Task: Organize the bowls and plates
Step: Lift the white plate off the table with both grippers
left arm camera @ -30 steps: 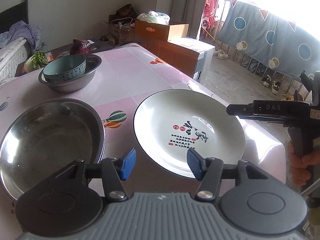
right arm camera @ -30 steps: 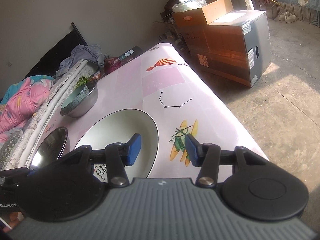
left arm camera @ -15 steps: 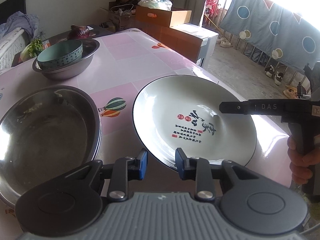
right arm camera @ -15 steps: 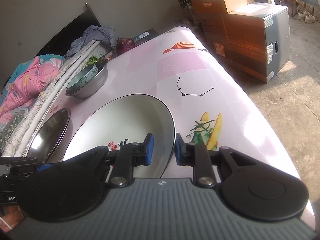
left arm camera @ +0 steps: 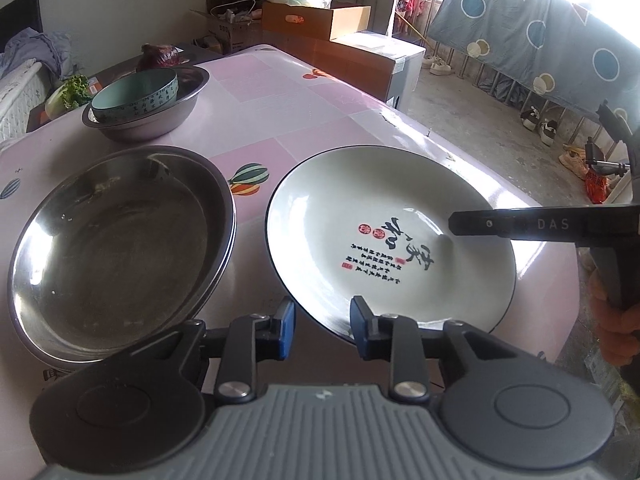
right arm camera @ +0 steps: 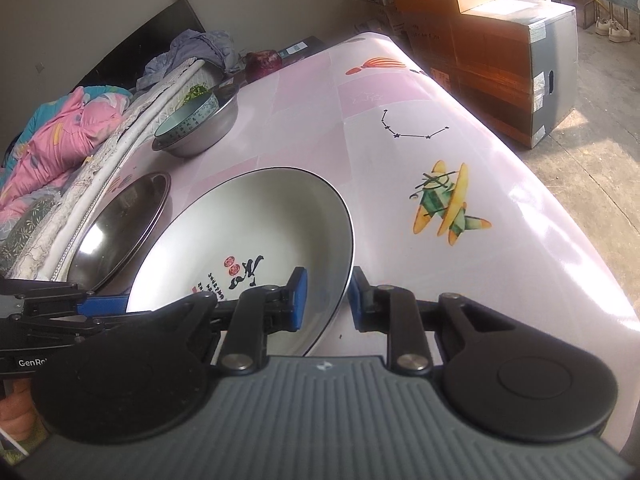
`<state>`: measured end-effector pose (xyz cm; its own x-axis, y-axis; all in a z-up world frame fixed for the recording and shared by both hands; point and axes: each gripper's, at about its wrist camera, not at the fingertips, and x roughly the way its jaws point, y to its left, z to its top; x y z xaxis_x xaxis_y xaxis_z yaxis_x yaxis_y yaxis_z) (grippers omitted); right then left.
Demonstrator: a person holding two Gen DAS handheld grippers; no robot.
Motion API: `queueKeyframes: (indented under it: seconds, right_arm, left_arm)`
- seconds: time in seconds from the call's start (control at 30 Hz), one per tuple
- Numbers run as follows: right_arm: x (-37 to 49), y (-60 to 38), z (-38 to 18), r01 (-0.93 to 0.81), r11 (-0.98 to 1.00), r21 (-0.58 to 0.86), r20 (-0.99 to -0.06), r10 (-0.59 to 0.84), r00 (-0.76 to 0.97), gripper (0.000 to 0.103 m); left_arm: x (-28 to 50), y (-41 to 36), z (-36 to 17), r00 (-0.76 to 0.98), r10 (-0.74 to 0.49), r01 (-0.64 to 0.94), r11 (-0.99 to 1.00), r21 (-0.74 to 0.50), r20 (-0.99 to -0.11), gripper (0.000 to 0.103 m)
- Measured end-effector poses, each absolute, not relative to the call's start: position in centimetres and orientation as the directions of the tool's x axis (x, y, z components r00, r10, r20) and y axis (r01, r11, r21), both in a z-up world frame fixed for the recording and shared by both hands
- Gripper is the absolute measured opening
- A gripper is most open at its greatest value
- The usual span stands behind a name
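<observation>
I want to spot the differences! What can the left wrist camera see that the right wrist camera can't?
Only the left wrist view shows the blue blanket with circles hanging by the window, and shoes on the floor beneath it.

Only the right wrist view shows the pink bedding beside the table and the aeroplane picture on the tablecloth.

Both show the white plate with each gripper, left gripper and right gripper, clamped on its rim, the steel plate, the green bowl inside the steel basin, and the cardboard boxes.
</observation>
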<state>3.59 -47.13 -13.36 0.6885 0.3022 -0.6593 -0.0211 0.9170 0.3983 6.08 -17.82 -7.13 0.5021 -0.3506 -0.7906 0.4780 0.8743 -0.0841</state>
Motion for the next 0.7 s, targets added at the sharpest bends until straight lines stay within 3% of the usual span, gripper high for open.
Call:
queueKeyframes:
  seconds: [0.7]
  right_arm:
    - [-1.0,-41.6,-12.6,0.02,0.926,0.377,-0.68,0.262,0.684,0.024]
  left_arm:
    - [2.9,-13.1,-6.9,0.499,-0.39,0.461,0.875,-0.144,-0.774,0.034]
